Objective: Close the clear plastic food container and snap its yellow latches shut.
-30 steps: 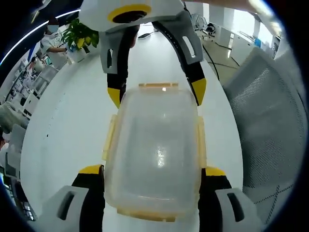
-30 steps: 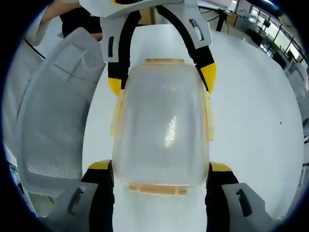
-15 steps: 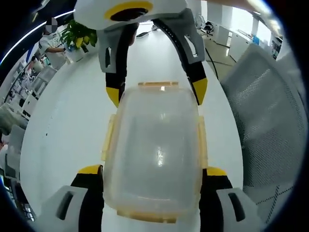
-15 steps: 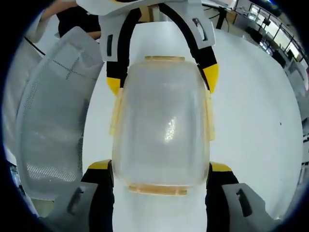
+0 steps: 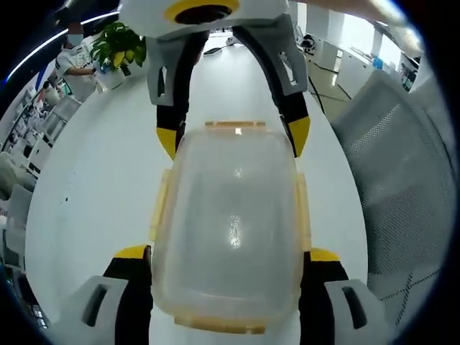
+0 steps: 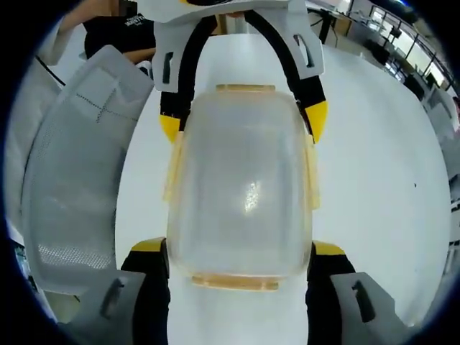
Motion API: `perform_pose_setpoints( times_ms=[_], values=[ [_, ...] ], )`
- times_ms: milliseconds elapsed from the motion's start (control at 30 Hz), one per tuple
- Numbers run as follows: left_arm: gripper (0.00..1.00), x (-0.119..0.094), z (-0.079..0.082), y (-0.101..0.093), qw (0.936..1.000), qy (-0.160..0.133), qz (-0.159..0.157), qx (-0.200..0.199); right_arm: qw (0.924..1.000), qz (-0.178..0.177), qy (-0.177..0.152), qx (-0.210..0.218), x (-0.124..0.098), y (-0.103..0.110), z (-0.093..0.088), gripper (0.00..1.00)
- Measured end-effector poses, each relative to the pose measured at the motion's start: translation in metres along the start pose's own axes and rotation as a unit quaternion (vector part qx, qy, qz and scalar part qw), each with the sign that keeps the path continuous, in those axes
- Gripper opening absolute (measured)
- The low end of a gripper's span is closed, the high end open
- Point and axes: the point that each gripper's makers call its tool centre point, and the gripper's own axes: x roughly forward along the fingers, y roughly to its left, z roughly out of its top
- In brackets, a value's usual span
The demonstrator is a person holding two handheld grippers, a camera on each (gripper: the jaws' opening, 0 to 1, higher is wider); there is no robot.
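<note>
Barely anything has changed since a moment ago: the clear container [image 5: 228, 226] still sits lid-down on the white table [image 5: 93, 187], held from both ends. The left gripper [image 5: 226, 267] at 6 o'clock stays clamped across its near end, jaws spread wide and pressing its sides; the right gripper [image 6: 233, 266] grips the opposite end likewise. Yellow latches [image 5: 300, 208] lie along the sides. A grey mesh chair [image 5: 402, 180] crowds in at 3 o'clock, and a potted plant [image 5: 118, 47] stands at 11 o'clock.
</note>
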Motion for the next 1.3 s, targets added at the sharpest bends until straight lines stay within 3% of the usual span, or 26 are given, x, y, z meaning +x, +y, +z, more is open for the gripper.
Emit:
perform_pose_setpoints(
  times_ms=[367, 733, 1300],
  values=[
    [0.82, 0.001, -0.007, 0.039, 1.0, 0.002, -0.003, 0.005, 0.9998, -0.004, -0.021, 0.005, -0.001, -0.038, 0.008, 0.75],
    [0.82, 0.003, -0.011, 0.076, 1.0, 0.004, -0.004, 0.003, 0.9998, -0.006, -0.021, 0.003, -0.003, -0.076, 0.011, 0.75],
    [0.83, 0.008, -0.013, 0.119, 0.9999, 0.01, -0.007, -0.004, 0.9996, -0.011, -0.026, 0.0, -0.005, -0.119, 0.014, 0.76]
  ],
)
